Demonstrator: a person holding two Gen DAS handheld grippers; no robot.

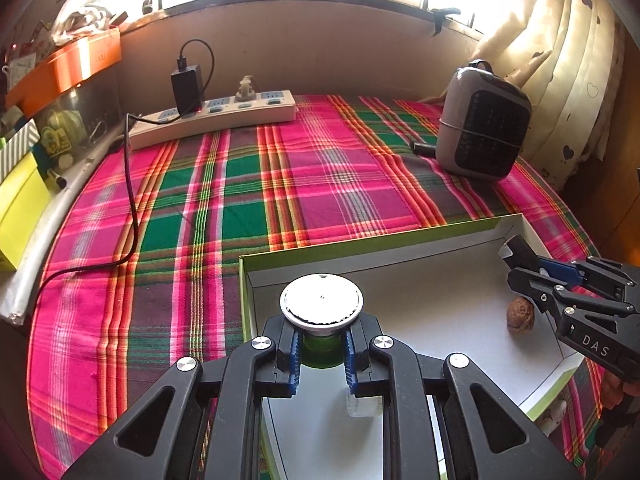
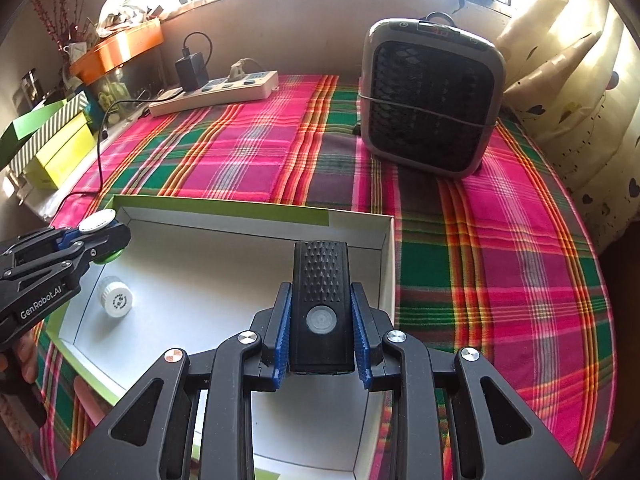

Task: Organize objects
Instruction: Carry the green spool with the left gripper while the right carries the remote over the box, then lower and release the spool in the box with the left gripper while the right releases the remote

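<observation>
A shallow white box with green outer walls (image 1: 400, 242) (image 2: 256, 216) lies on the plaid cloth. My left gripper (image 1: 321, 356) is shut on a green bottle with a silver cap (image 1: 321, 300), held over the box's left part; it also shows in the right wrist view (image 2: 98, 222). My right gripper (image 2: 322, 340) is shut on a black flashlight (image 2: 321, 304), held over the box's right part; it also shows in the left wrist view (image 1: 520, 258). A walnut (image 1: 520, 314) and a small white bottle (image 2: 116, 296) lie inside the box.
A grey fan heater (image 2: 430, 96) (image 1: 482, 120) stands at the back right. A white power strip (image 1: 212, 118) (image 2: 212, 92) with a black charger and cable lies at the back left. Yellow and orange boxes (image 1: 20, 208) line the left edge. A curtain (image 2: 580, 80) hangs at right.
</observation>
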